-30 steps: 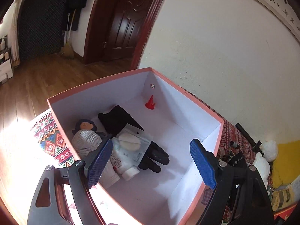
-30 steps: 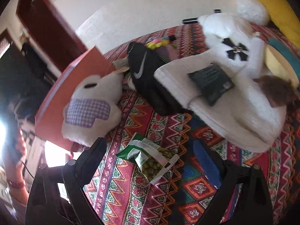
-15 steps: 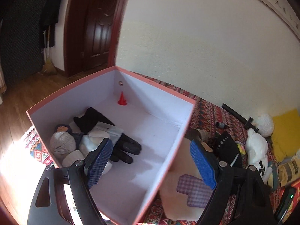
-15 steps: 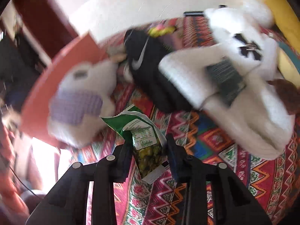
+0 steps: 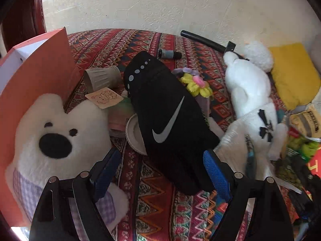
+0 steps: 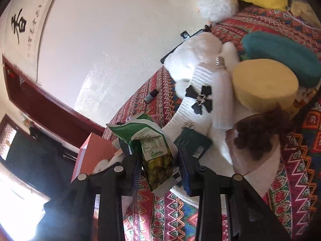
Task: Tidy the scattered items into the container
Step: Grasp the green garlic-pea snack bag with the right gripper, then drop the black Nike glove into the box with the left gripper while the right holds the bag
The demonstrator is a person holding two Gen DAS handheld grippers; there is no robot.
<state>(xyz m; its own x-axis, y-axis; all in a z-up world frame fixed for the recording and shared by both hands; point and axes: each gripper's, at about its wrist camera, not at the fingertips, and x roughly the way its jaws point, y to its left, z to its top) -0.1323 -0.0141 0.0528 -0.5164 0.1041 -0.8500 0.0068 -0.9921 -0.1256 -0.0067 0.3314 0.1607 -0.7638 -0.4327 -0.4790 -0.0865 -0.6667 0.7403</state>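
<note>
My left gripper (image 5: 160,170) hangs open over the patterned rug, its blue pads either side of the near end of a black sports glove (image 5: 168,120) without touching it. A white bear cushion (image 5: 56,136) leans on the orange box (image 5: 38,74) at the left. In the right wrist view my right gripper (image 6: 159,168) is shut on a green bag of peas (image 6: 156,148), lifted off the rug and tilted. The box (image 6: 94,152) shows behind it at lower left. The same bag and gripper appear faintly at the left view's right edge.
A white plush dog (image 5: 252,100) with a black bow lies to the right, beside a yellow cushion (image 5: 293,72). A paper cup (image 5: 102,77), a small bottle (image 5: 169,53), a yarn flower (image 5: 197,85) and a black rod (image 5: 206,41) lie near the wall. A yellow sponge (image 6: 264,84) and teal pad (image 6: 280,56) sit further right.
My left gripper swung from above the box's inside over to the rug and the black glove. My right gripper shut on the pea bag, lifted it and rolled.
</note>
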